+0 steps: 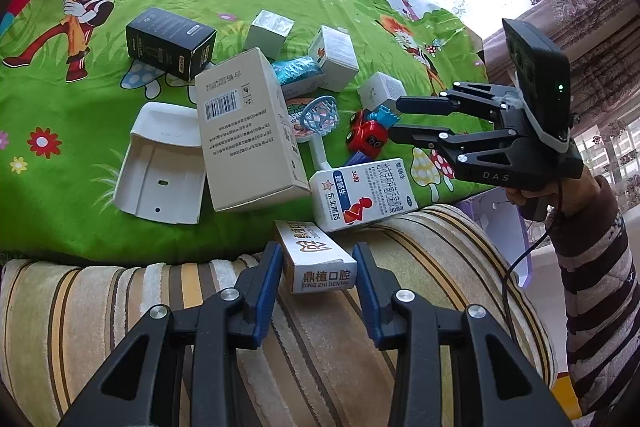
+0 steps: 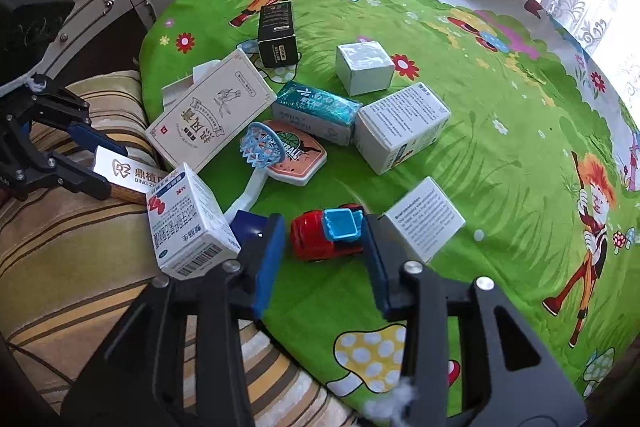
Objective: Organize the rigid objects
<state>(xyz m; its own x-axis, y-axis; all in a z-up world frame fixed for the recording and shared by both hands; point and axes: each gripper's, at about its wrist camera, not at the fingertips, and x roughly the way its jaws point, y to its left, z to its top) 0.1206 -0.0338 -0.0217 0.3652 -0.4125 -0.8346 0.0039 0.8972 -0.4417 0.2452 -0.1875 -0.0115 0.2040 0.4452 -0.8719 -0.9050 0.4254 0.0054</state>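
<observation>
Left wrist view: left tongs point(image 1: 318, 281) at bottom centre pinch the dental box point(image 1: 316, 259), which lies on the striped cushion point(image 1: 420, 267) at the edge of the green cartoon sheet point(image 1: 60, 115). Right tongs point(image 1: 394, 119) at right of frame, spread, just above the red toy car point(image 1: 366, 135).

Right wrist view: right tongs point(image 2: 324, 247) at lower centre, spread, red toy car between the pads, not gripped. White medicine box point(image 2: 188, 223) at left of it, basketball hoop toy point(image 2: 260, 151) above. Left tongs point(image 2: 100, 171) at left edge grip the dental box.
</observation>
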